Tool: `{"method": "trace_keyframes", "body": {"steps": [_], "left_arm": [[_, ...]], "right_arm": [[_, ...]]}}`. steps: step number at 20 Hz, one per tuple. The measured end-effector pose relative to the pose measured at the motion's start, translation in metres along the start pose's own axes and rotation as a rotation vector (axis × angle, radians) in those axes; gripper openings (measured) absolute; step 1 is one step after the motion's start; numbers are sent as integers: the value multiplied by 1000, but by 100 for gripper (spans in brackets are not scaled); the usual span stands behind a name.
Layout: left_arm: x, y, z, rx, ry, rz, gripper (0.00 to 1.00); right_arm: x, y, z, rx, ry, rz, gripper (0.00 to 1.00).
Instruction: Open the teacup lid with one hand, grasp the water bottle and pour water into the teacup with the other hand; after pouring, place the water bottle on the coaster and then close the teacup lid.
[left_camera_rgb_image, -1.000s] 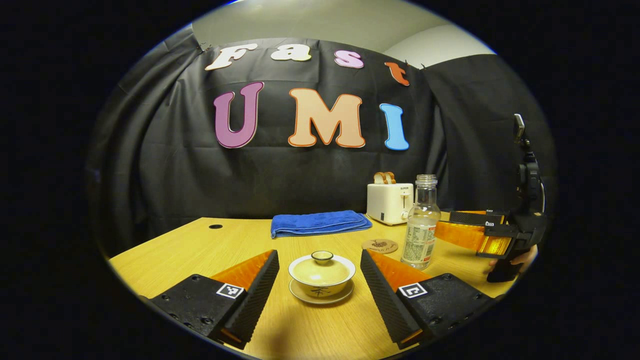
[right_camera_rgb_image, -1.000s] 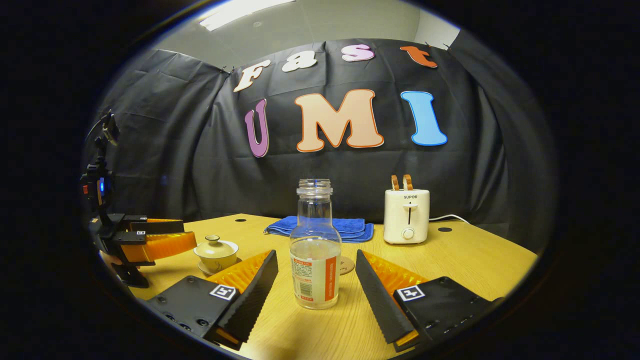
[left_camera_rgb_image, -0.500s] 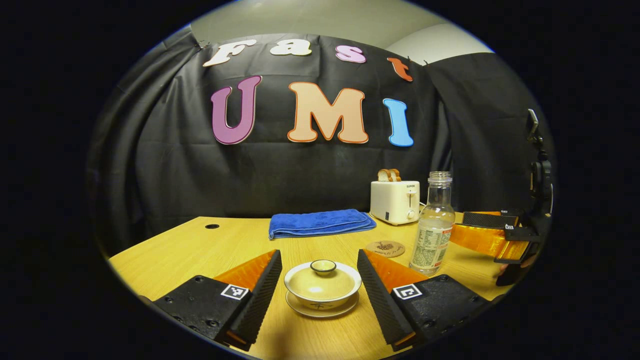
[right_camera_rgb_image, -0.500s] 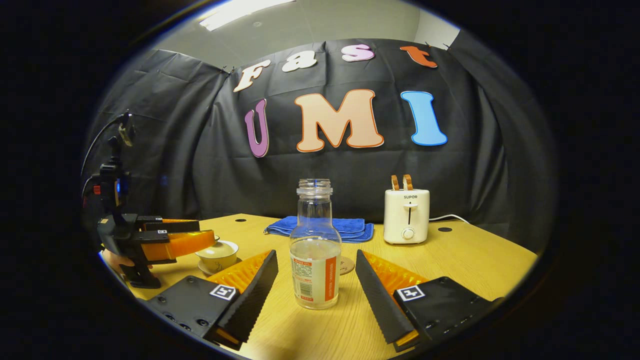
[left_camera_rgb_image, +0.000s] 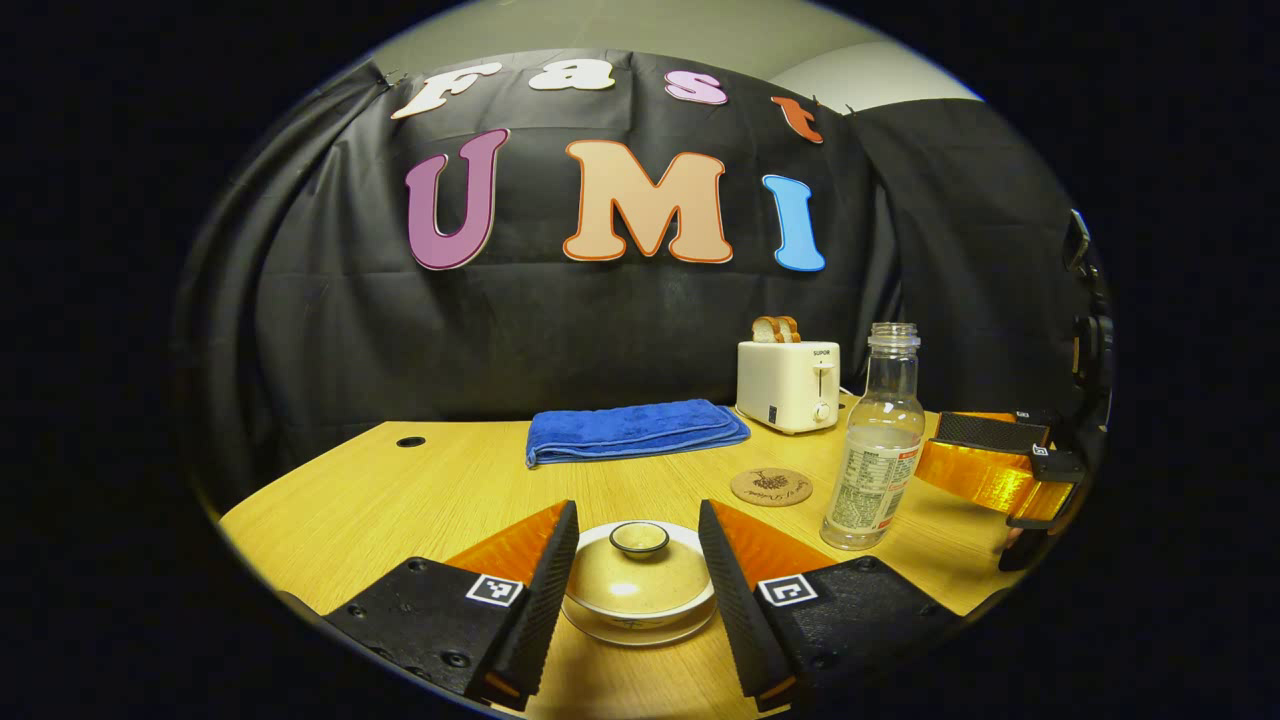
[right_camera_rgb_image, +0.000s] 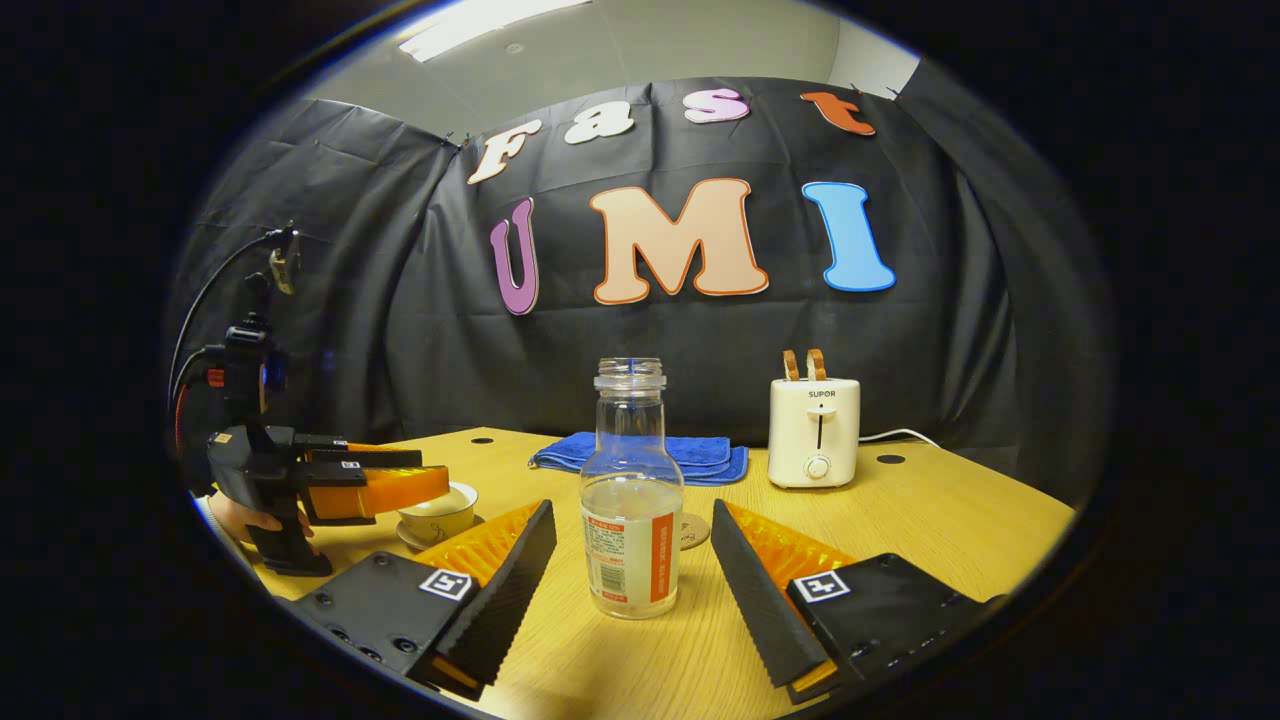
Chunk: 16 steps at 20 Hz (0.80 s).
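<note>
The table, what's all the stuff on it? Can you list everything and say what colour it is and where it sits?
Table: one, light wood, under everything.
Teacup: one, cream, on a saucer, lid on, near front, between the left gripper's fingers.
Water bottle: one, clear, no cap, part full, upright ahead of the right gripper.
Coaster: one, brown, round, flat left of the bottle in the left gripper view.
Towel: one, blue, folded, at the back.
Toaster: one, white, bread in the slots, back, beside the towel.
Left gripper: one, open around the teacup.
Right gripper: one, open, bottle between its fingers.
Hand: one, holding the left gripper.
</note>
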<state>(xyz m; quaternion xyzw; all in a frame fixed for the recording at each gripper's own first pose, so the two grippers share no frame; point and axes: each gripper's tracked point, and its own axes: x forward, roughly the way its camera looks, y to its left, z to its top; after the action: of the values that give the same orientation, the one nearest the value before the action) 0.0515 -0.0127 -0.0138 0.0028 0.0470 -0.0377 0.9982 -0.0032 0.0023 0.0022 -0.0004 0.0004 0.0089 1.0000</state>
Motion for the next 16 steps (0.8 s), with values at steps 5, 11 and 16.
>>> {"method": "trace_keyframes", "body": {"steps": [5, 11, 16], "left_arm": [[6, -3, -7, 15, 52, -12, 47], [10, 0, -7, 12, 53, 4, 30], [10, 1, -7, 15, 51, 8, 29]], "right_arm": [[-1, 0, 1, 0, 0, 2, 95], [0, 0, 1, 0, -1, 2, 95], [-1, 0, 1, 0, 0, 2, 99]]}}
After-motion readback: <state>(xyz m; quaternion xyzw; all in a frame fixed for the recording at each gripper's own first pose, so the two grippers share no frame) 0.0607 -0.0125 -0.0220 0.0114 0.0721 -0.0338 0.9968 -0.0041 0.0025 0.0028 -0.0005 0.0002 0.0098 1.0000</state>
